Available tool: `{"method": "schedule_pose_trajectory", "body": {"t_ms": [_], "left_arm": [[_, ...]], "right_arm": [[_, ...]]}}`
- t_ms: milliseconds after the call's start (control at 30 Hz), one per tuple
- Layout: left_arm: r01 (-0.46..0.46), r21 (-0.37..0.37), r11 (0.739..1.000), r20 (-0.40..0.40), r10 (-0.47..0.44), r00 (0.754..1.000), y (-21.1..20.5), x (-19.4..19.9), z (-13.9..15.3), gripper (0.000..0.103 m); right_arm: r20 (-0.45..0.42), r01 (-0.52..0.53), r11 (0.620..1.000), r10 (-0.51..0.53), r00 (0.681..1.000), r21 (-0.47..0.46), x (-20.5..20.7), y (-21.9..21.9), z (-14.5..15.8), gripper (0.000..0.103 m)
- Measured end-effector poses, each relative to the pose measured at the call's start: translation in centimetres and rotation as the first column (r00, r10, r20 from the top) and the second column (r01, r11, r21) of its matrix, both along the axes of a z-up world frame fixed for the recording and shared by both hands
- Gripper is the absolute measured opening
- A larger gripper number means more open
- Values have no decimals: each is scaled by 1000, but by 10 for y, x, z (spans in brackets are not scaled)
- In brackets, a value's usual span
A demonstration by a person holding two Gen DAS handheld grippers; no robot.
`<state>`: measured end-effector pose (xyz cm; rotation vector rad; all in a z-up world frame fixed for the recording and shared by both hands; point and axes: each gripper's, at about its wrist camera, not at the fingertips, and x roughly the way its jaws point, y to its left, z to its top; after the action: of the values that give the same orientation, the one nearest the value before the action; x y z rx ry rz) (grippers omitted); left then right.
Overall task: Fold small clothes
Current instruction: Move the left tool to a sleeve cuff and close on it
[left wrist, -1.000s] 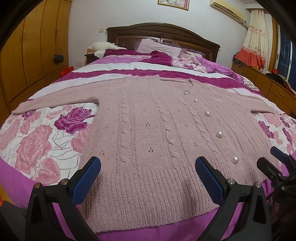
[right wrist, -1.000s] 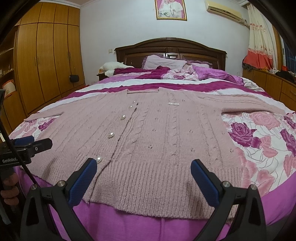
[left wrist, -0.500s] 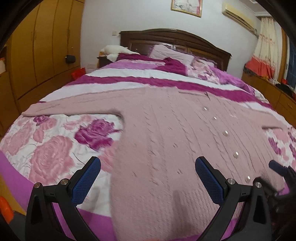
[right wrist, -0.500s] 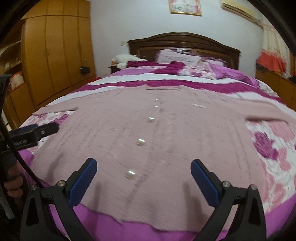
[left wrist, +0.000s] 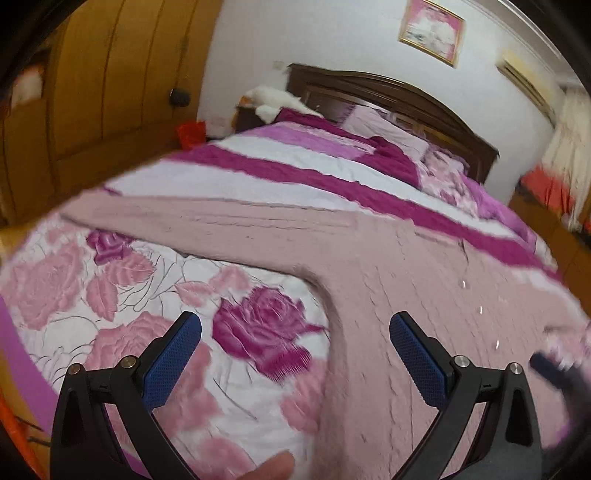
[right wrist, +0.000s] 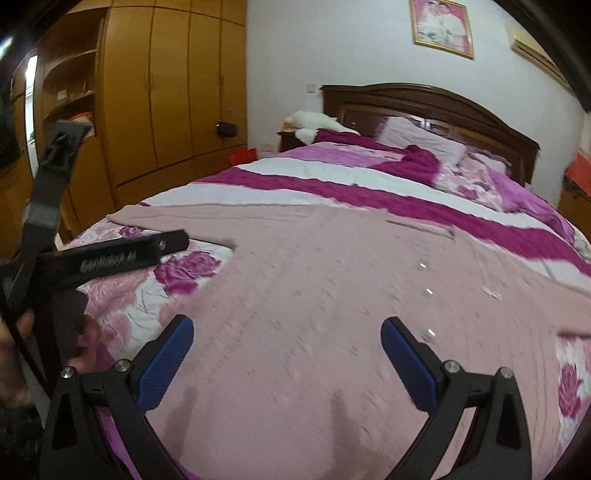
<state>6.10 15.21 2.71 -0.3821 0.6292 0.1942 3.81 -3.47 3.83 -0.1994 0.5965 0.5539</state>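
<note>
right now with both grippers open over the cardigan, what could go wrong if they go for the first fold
1. The pink cardigan is a thick knit; a shallow pinch by the left gripper might lift only the top layer.
2. Both views are blurred, so a grab at the left sleeve could also catch the floral bedspread.
3. The pearl buttons lie near the right gripper and might snag.

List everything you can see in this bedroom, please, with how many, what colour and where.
cardigan: one, dusty pink, spread flat on the bed
bedspread: one, white with pink roses, purple stripes
pillow: one seen, lilac, by the headboard
headboard: one, dark brown, far end
wardrobe: one, orange-brown wood, left wall
picture: one, pink, above the bed
left tongs: one, black with blue pads, open
right tongs: one, same colours, open
</note>
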Motion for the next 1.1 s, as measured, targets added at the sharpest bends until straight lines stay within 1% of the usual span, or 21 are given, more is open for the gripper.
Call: {"method": "schedule_pose_trajectory", "body": {"t_ms": [33, 67, 100, 133, 167, 233, 300, 367, 400, 433, 467, 533, 567, 633, 700, 800, 867, 900, 933, 1033, 1100], "left_arm": [[-17, -78, 997, 13, 18, 1000, 16, 2, -3, 85], [-33, -132, 991, 28, 37, 999, 27, 2, -5, 85], [-65, -214, 975, 50, 77, 996, 46, 0, -10, 85], [-84, -240, 967, 47, 98, 994, 54, 0, -12, 85], [-115, -251, 961, 19, 124, 992, 66, 2, -15, 85], [-149, -222, 964, -2, 152, 988, 81, 4, -17, 85], [-179, -155, 972, -3, 181, 984, 96, 7, -16, 85], [-161, -133, 978, 13, 164, 986, 109, 13, -15, 85], [-142, -141, 980, 17, 146, 989, 120, 17, -17, 85], [-135, -146, 980, 2, 136, 991, 129, 21, -19, 85], [-148, -143, 978, -19, 147, 989, 139, 25, -21, 85], [-229, -129, 965, -47, 225, 973, 165, 28, -24, 85], [-256, -140, 956, -59, 250, 966, 176, 29, -27, 85], [-267, -179, 947, -64, 260, 964, 193, 27, -33, 85], [-293, -229, 928, -81, 282, 956, 212, 28, -41, 84], [-315, -340, 886, -93, 301, 949, 242, 26, -57, 84], [-326, -442, 836, -77, 326, 942, 266, 22, -69, 84], [-329, -499, 802, -64, 344, 937, 281, 20, -76, 82], [-323, -530, 784, -48, 353, 935, 289, 20, -79, 81], [-265, -578, 772, 24, 340, 940, 315, 25, -87, 80], [-253, -587, 769, 66, 356, 932, 330, 29, -91, 78]], "right_arm": [[2, -4, 1000, 4, 1000, -3, 1, 5, 1, 103], [2, -10, 1000, 10, 1000, -7, 3, 12, 2, 103], [-3, -24, 1000, 24, 1000, -6, 7, 21, 2, 103], [-7, -37, 999, 37, 999, 1, 9, 27, 2, 103], [-7, -44, 999, 44, 999, 11, 10, 28, 2, 103], [-22, -65, 997, 66, 998, 41, 17, 38, 1, 103], [-56, -79, 994, 83, 995, 73, 27, 50, 0, 103], [-72, -82, 993, 88, 993, 85, 30, 59, -3, 103], [-79, -91, 992, 97, 992, 87, 32, 68, -5, 103], [-82, -98, 991, 105, 991, 88, 32, 71, -6, 103], [-88, -112, 990, 120, 989, 84, 32, 80, -9, 103], [-96, -134, 988, 141, 985, 77, 32, 92, -13, 103], [-101, -146, 987, 153, 983, 72, 31, 97, -15, 103], [-107, -169, 984, 175, 979, 62, 33, 112, -19, 103], [-117, -181, 982, 186, 976, 51, 38, 124, -22, 103], [-131, -202, 978, 208, 969, 57, 45, 144, -26, 103], [-142, -212, 974, 221, 965, 73, 50, 154, -27, 103], [-145, -219, 972, 230, 962, 85, 52, 159, -27, 103], [-146, -226, 970, 237, 960, 91, 54, 162, -28, 103], [-135, -251, 963, 262, 956, 96, 59, 172, -29, 103], [-126, -263, 961, 272, 954, 84, 65, 177, -31, 103]]}}
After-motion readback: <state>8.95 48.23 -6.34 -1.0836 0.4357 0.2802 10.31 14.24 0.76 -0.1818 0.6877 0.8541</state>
